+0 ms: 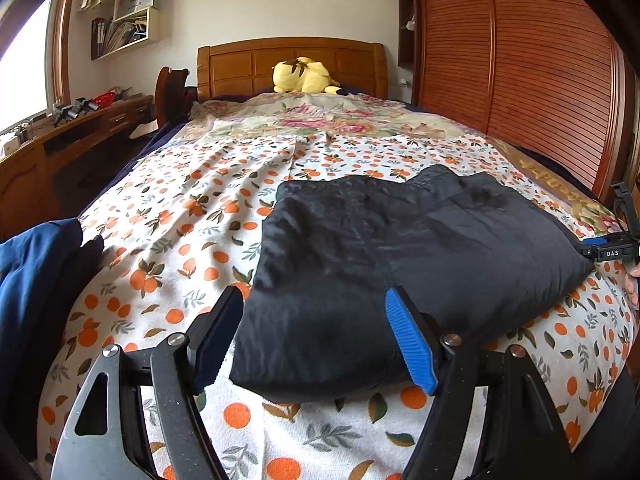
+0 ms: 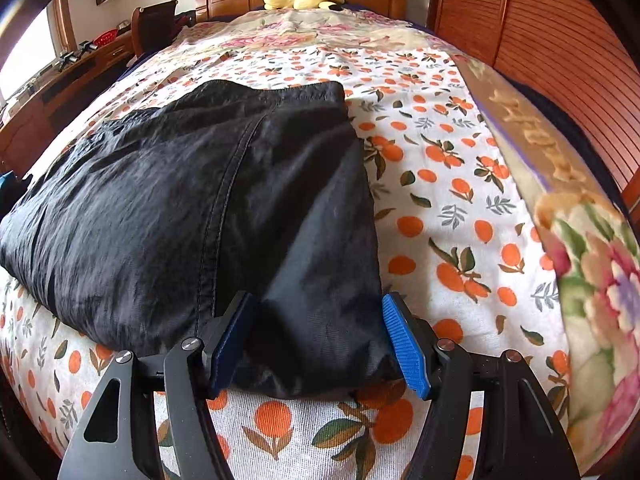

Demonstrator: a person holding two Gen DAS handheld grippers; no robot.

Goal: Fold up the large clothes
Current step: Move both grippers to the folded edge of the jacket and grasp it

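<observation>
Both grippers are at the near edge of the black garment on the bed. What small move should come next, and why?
Probably close both grippers on the near edge. The left gripper and right gripper each stand open around a near corner of the black garment, which lies flat, partly folded, on the bed sheet.

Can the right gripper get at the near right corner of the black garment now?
Probably yes. The right gripper is open, and the black garment already lies between its fingers at that corner. Nothing on the bedsheet blocks it.
</observation>
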